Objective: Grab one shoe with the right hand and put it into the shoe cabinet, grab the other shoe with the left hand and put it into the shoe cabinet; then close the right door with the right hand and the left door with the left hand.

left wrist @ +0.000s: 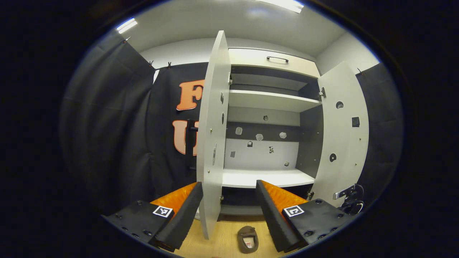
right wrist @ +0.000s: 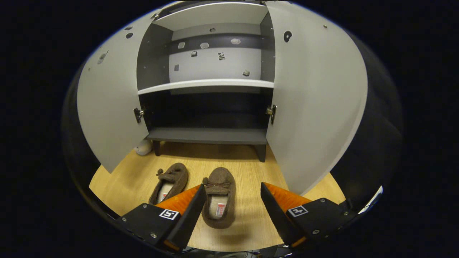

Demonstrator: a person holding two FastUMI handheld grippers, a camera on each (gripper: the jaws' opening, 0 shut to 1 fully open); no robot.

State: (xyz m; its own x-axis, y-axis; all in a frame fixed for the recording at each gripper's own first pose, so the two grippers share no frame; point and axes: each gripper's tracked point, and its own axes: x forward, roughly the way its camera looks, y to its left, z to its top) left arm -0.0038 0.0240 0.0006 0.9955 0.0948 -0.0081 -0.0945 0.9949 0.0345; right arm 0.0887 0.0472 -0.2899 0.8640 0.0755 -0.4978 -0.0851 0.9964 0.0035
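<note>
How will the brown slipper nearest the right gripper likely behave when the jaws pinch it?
The slipper looks fuzzy and soft, so its collar probably squashes and flops. It seems light. Lying flat on the wood floor, it should slide, not roll.

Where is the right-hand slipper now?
In the right gripper view, the right-hand slipper lies on the wooden floor before the open cabinet, beside its pair.

Pretty dim overall, light comes from ceiling strips (left wrist: 283, 4) up top, which blow out a bit. Cabinet (right wrist: 208, 136) bottom shelf sits in deep shadow. Heavy fisheye bending on the doors (right wrist: 315, 96) near the edges. Focus is decent, edges go soft.
</note>
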